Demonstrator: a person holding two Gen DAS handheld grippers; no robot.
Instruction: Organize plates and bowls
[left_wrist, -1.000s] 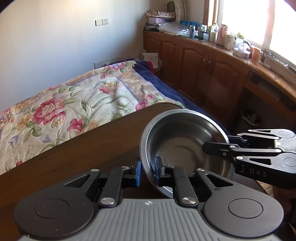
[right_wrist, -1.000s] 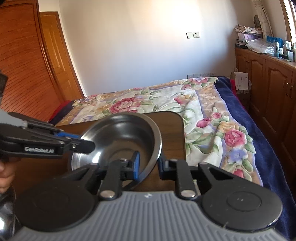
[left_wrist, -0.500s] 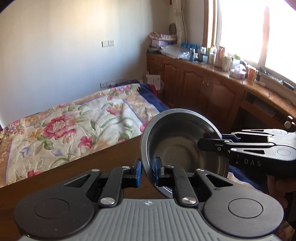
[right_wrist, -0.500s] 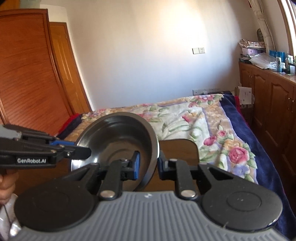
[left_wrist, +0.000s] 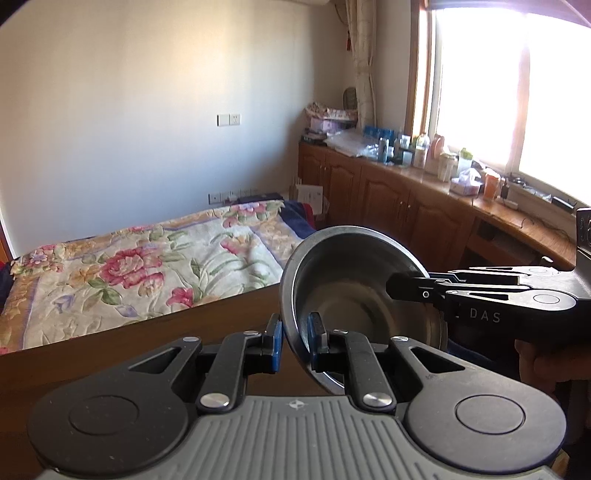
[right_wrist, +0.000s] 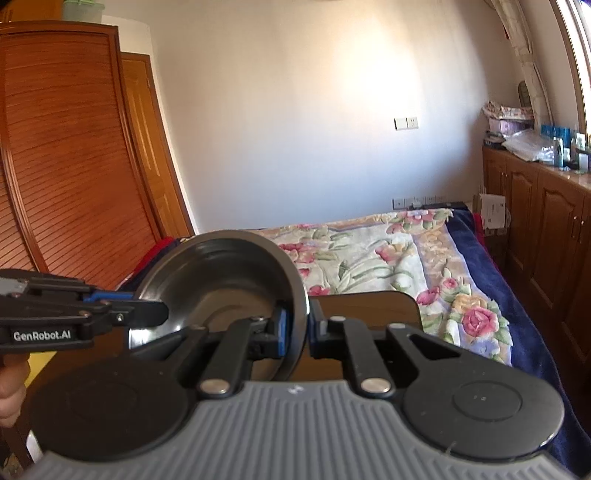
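Left wrist: empty steel bowl (left_wrist: 354, 295) between jaws

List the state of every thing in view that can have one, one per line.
Steel bowl: lifted off the table, tilted, gripped on opposite rims.
Left gripper: shut on the bowl's rim.
Right gripper: shut on the bowl's rim.
Wooden table: bare where visible.
Cabinet doors: closed.
Bed: covered by a floral quilt.

Floral bedspread (left_wrist: 155, 254) covers the bed. Wooden cabinets (left_wrist: 399, 206) stand right of it; louvred wooden door (right_wrist: 70, 184) stands left of it.
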